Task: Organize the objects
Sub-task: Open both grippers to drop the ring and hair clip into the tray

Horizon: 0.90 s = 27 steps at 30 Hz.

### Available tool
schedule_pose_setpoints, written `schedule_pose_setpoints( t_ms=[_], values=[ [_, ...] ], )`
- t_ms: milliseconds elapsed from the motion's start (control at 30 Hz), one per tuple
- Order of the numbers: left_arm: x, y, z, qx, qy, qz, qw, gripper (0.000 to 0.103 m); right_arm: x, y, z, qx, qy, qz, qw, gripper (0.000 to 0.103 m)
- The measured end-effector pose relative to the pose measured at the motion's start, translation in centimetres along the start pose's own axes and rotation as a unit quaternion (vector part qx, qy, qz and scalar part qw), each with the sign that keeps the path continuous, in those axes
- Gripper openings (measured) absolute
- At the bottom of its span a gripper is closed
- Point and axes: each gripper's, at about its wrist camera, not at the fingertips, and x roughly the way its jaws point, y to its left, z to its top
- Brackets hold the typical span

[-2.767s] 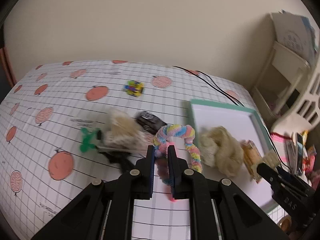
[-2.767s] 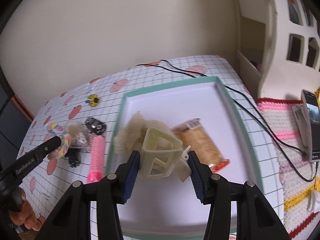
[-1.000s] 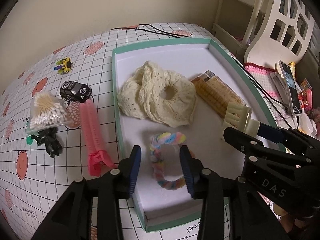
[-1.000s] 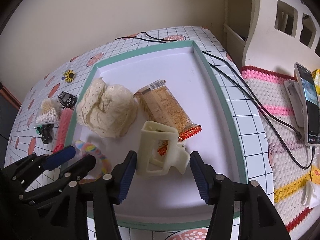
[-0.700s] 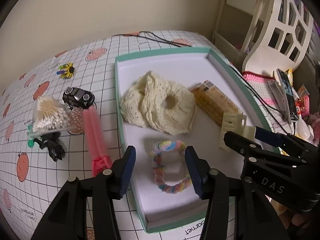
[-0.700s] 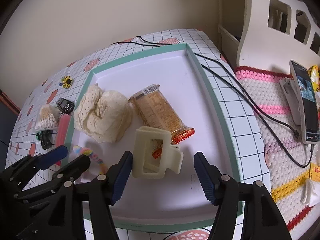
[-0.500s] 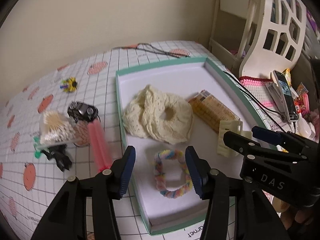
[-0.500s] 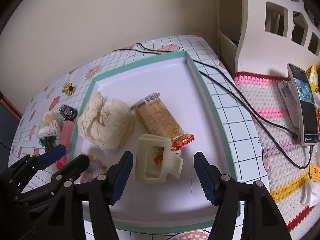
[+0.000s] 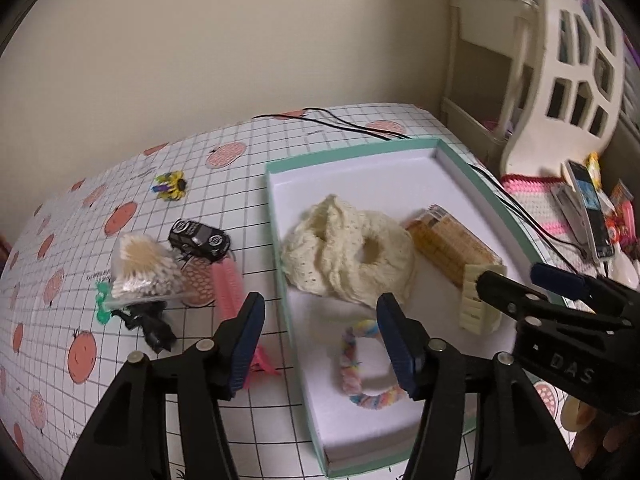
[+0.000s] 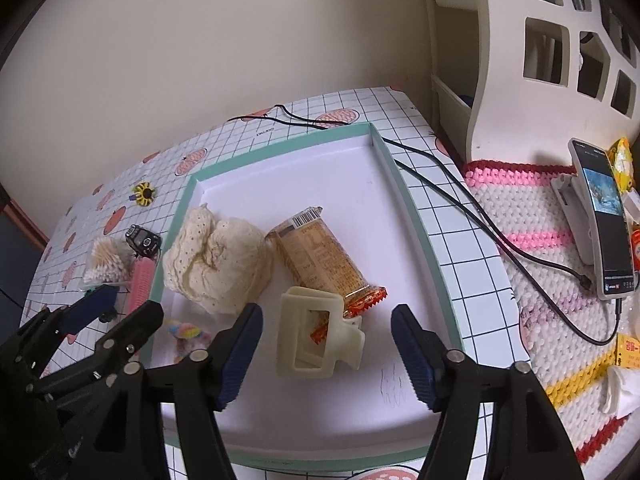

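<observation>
**A:** What lies in the tray, and where do the grippers stand?

**B:** A white tray with a teal rim (image 10: 416, 216) sits on a grid-patterned tablecloth printed with oranges (image 9: 120, 248). Inside it lie a cream crocheted scrunchie (image 10: 216, 260), a snack bar in an orange wrapper (image 10: 324, 260), a cream hair claw clip (image 10: 316, 336) overlapping the wrapper's end, and a pastel rainbow hair tie (image 9: 364, 372) near the tray's front left corner. The right gripper (image 10: 326, 346) hovers with its fingers spread wide on either side of the claw clip, touching nothing. The left gripper (image 9: 320, 332) is also spread wide and empty, one finger over the tablecloth, the other over the hair tie

**A:** And outside the tray?

**B:** To its left on the cloth: a pink hair roller (image 9: 228, 288) just beside the tray wall, a black toy car (image 9: 199, 238), a clear bag of cotton swabs (image 9: 140, 272), a small black object (image 9: 152, 324) I cannot identify, a green piece (image 9: 102, 304) partly under the bag, and a yellow flower-shaped clip (image 9: 172, 186) farther back. A black cable (image 10: 460, 204) runs along the tray's right side to a phone (image 10: 604, 228) on a knitted mat (image 10: 540, 264)
</observation>
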Motion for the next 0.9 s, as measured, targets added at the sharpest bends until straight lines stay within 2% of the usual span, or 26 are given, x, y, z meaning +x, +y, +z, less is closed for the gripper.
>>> schedule_pose_setpoints(
  t_ms=[100, 333, 433, 567, 667, 900],
  values=[
    [0.2, 0.9, 0.0, -0.024, 0.007, 0.003, 0.9997, 0.06, 0.0, 0.0, 0.0, -0.001, -0.002, 0.0, 1.0, 0.078],
    [0.9, 2.3, -0.1, -0.051, 0.026, 0.033, 0.9978, 0.061, 0.4, 0.1, -0.2, -0.01, 0.004, -0.006, 1.0, 0.083],
    [1.0, 2.9, -0.1, -0.06, 0.028, 0.048, 0.9967, 0.082, 0.4, 0.2, -0.3, -0.011, 0.003, -0.006, 1.0, 0.088],
    [1.1, 3.8, -0.1, -0.079, 0.032, 0.053, 0.9949, 0.083, 0.6, 0.2, -0.4, -0.012, 0.003, -0.008, 1.0, 0.09],
    [1.4, 4.7, -0.2, -0.096, 0.043, 0.054, 0.993, 0.084, 0.7, 0.2, -0.5, -0.014, 0.004, -0.01, 1.0, 0.103],
    [1.4, 6.0, -0.3, -0.122, 0.045, 0.054, 0.99, 0.085, 0.6, 0.2, -0.5, -0.016, -0.002, -0.011, 1.0, 0.103]
  ],
)
